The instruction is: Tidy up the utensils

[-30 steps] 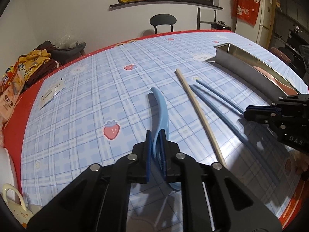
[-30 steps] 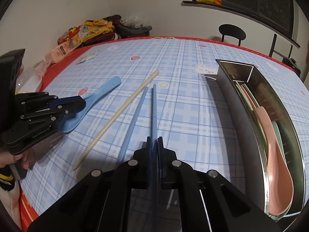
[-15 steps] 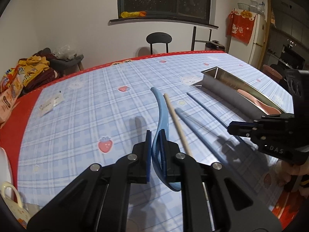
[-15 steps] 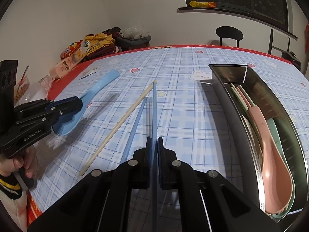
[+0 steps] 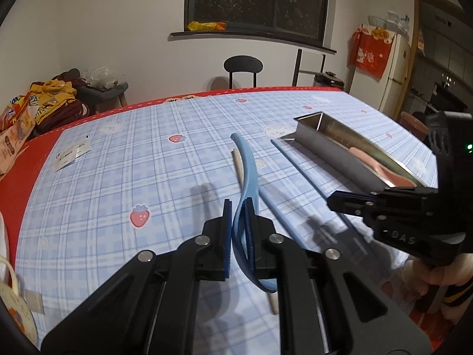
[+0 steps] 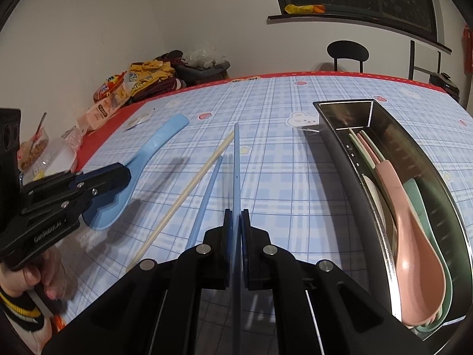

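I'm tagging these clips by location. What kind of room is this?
Probably a home dining area beside a kitchen: a table with a strawberry-print plaid tablecloth, a black chair by the wall, and a white fridge at right.

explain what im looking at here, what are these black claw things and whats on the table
They are hand-held tongs, one in each of a person's hands, each with a camera looking along its two fingers. One picture comes from the left tongs, the other from the right tongs.

The left tongs are shut on a blue rice spoon. The right tongs are shut on a blue chopstick.

On the checked tablecloth lie a second blue chopstick and a cream chopstick. To the right stands a metal tray holding a pink spoon and greenish ones.
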A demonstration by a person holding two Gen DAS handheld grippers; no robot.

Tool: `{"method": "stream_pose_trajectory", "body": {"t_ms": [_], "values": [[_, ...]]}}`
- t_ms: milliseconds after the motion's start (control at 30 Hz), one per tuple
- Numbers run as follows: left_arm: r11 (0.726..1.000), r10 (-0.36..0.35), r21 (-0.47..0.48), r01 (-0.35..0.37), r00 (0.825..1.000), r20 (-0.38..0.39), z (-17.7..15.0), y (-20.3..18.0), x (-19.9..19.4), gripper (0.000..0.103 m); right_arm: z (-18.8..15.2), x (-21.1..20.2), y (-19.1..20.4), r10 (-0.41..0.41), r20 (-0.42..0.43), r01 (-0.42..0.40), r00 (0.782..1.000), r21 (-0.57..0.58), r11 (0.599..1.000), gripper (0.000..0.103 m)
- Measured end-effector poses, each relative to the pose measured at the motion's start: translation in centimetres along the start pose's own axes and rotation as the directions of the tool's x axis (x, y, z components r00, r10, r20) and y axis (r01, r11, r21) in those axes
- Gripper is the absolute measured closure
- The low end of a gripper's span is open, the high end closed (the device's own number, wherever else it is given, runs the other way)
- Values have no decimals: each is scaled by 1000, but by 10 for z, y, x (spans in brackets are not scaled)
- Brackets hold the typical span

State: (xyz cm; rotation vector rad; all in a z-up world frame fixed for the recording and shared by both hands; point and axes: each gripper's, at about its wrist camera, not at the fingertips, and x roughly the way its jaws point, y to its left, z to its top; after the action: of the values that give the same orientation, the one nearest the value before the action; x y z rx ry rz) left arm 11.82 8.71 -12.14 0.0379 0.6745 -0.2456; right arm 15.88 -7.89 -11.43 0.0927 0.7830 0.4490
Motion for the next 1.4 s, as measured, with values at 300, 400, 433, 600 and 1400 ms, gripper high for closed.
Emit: {"method": "stream_pose_trajectory", "body": {"t_ms": [300,400,433,600,1400], "values": [[993,-18,-119,20,1000,15,-3,-14,-10,91,9,-25,-13,94,46,-95,995,32,995,97],[991,-37,-127,39,999,22,1,-31,-10,91,15,-39,-24,118,67,-120,991,25,992,97],[990,-44,-129,47,999,25,2,-36,-10,91,18,-45,-30,125,77,-127,989,21,992,97],[981,-103,-159,109,994,44,13,-68,-9,91,28,-69,-63,138,117,-139,984,0,990,97],[962,-169,-207,179,983,65,41,-132,3,91,36,-112,-139,327,210,-352,921,91,932,102]]}}
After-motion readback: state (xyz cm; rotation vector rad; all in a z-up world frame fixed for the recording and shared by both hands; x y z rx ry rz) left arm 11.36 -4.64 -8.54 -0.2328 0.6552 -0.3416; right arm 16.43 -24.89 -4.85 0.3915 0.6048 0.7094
